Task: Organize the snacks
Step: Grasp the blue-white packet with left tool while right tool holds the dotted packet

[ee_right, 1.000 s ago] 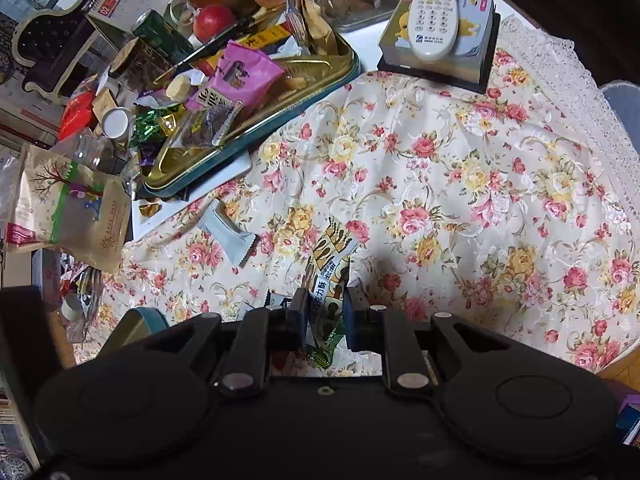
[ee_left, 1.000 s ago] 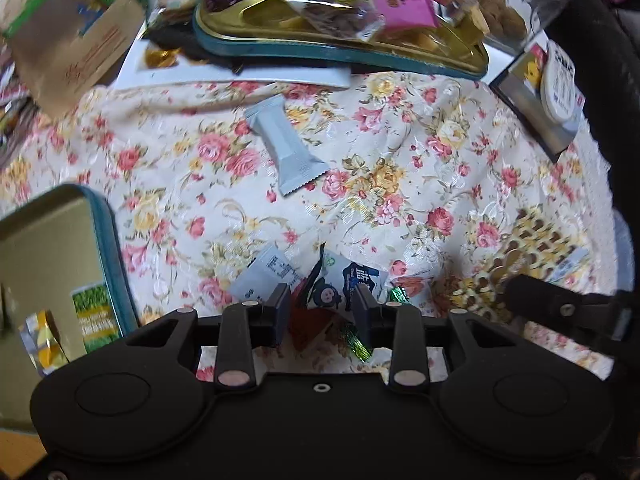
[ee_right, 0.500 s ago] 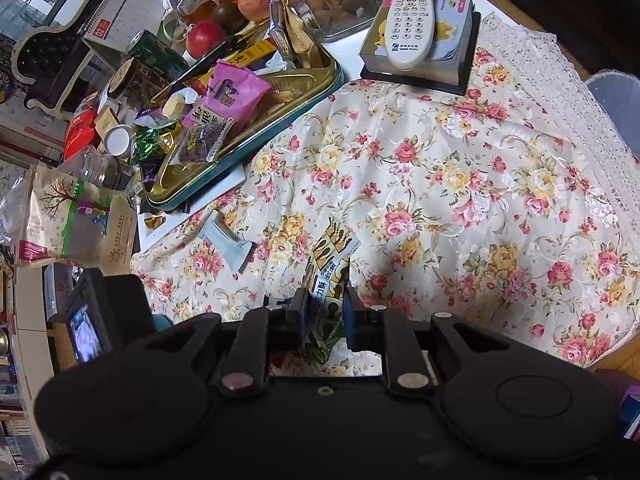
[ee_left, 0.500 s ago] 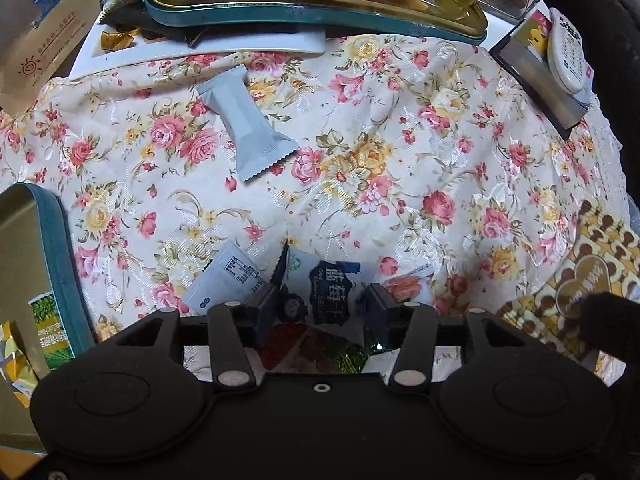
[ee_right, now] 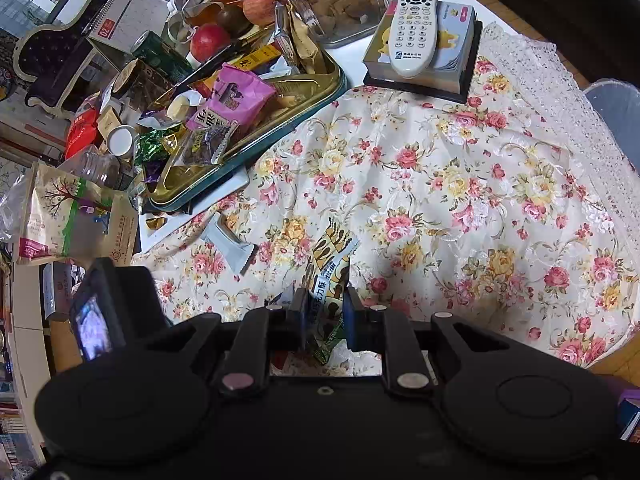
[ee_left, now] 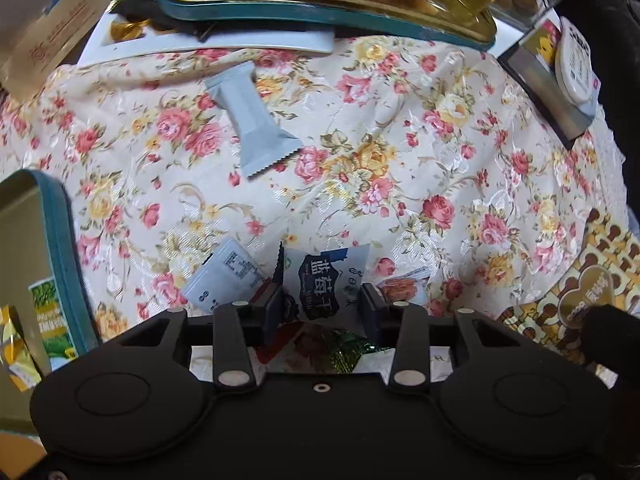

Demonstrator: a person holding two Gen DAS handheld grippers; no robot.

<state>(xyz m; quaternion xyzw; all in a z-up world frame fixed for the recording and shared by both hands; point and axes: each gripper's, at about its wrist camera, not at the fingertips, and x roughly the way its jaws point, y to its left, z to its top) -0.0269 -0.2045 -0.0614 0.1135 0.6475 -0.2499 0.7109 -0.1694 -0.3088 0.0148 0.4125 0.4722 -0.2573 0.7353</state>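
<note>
Fingers [ee_left: 273, 307] astride white packet [ee_left: 326, 280] lettered "蓝莓干"

Both wrist views overlook the floral tablecloth [ee_left: 400, 128] closely.

Gold tin [ee_left: 24, 240] cut off at left edge; choc-pattern pack [ee_left: 580, 292] partly behind right gripper [ee_left: 612, 336]. Red & green wrappers [ee_left: 320, 344] half hidden under left gripper [ee_left: 322, 306]. Small print unreadable.

Black left gripper [ee_left: 323, 304] jaws spread around a white blue-printed snack packet [ee_left: 326, 280], grey crimped wrapper [ee_left: 256, 128] on floral tablecloth [ee_left: 400, 160], teal-rimmed gold tin tray [ee_left: 320, 10] beyond
</note>
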